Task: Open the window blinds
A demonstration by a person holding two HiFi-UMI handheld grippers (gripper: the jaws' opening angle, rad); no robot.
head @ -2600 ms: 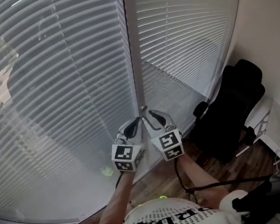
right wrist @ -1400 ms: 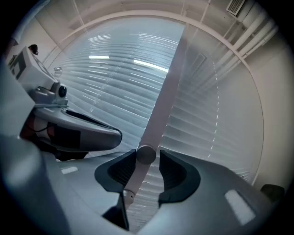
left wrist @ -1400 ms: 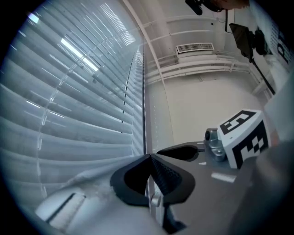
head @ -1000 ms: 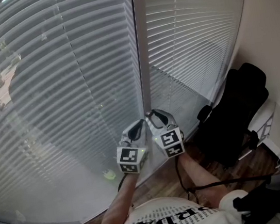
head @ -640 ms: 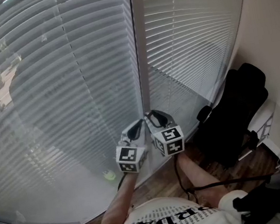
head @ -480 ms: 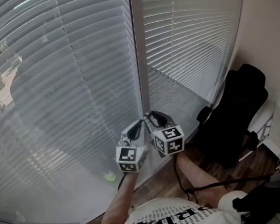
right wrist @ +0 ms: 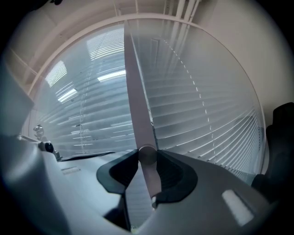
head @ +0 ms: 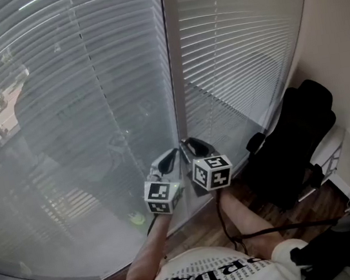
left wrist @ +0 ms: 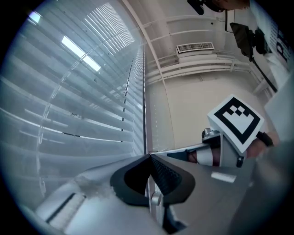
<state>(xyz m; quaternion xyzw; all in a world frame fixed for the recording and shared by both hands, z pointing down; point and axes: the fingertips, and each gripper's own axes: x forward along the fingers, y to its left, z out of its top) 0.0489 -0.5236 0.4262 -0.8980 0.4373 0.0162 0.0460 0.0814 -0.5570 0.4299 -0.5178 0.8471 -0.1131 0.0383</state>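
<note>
The right gripper (right wrist: pixel 147 157) pinches the wand (right wrist: pixel 137 101) between the edges of 2 blinds (head: pixel 76 92) — the left gripper (left wrist: pixel 149 157), pressed together, is just beside.

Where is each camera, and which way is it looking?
Head view: on the person's head, facing down at the blinds; shows both forearms, left tongs, right tongs.
Left gripper view: on the left tongs, facing along its closed jaws toward the window post; the right tongs' cube shows.
Right gripper view: on the right tongs, facing the post, jaws gripping what looks like a knob.
Shared: both gripper views see blinds and post.
</note>
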